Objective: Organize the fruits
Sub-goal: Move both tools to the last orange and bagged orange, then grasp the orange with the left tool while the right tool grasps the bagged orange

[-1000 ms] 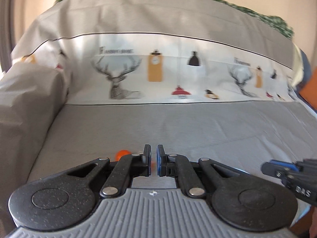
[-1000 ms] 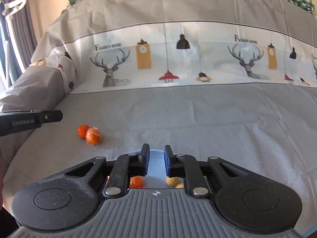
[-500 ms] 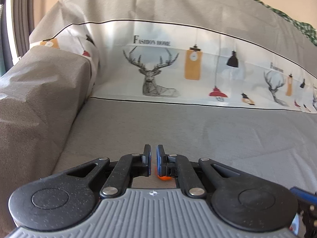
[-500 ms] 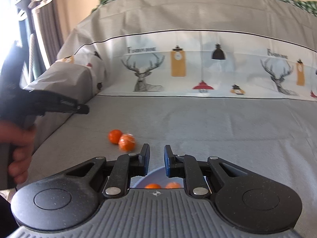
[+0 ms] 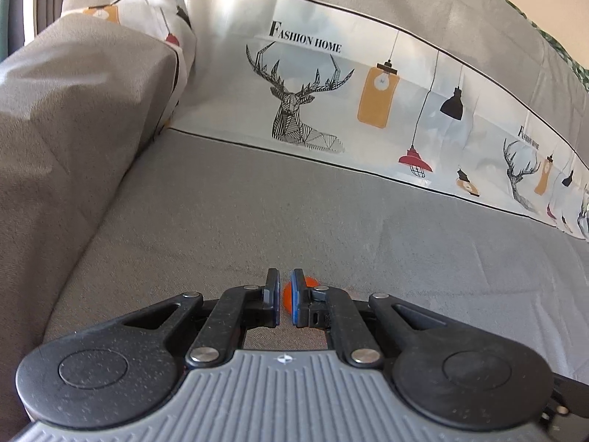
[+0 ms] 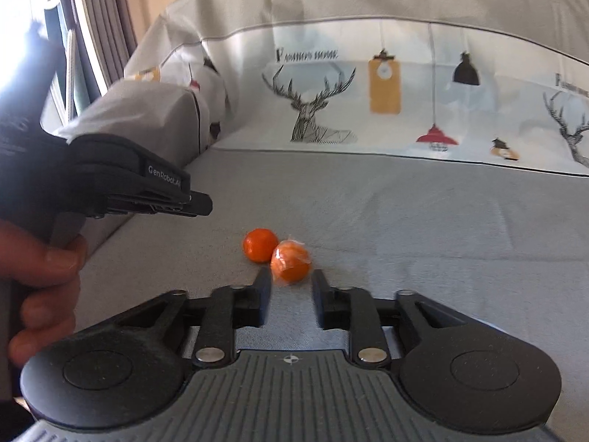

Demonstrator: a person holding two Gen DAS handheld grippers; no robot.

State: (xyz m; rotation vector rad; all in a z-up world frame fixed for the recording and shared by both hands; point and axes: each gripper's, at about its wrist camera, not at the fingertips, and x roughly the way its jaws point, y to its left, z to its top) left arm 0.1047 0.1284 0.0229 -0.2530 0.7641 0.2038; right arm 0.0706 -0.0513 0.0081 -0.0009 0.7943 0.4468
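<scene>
R gripper [image 6: 291, 294] tilted down over the sofa seat [image 6: 423, 221], grey cover. Its jaws are opening, nothing between the pads; gap clearly visible. Just past the tips sits the wrapped orange [image 6: 291, 261], clear film on it, lying on the seat, lined up w/ the gap but not inside it. Plain orange [image 6: 260, 245] right behind-left of it, the two touching or nearly so, can't tell exactly.

L gripper [image 5: 284, 302] jaws clenched, only a thin slit left, nothing gripped. Through the slit and over the right finger in the L wrist view an orange fruit [image 5: 291, 296] shows on the seat beyond the tips; which of the two it is, can't tell. In the R wrist view the L gripper comes in from the left edge, held by a hand [image 6: 40, 287], tip hovering left of the oranges, apart from them.

Backrest cover [image 6: 405, 84] w/ deer + lamp print behind. Armrest [image 5: 73, 129] at left, same grey cloth. Curtain [image 6: 99, 25] far left.
</scene>
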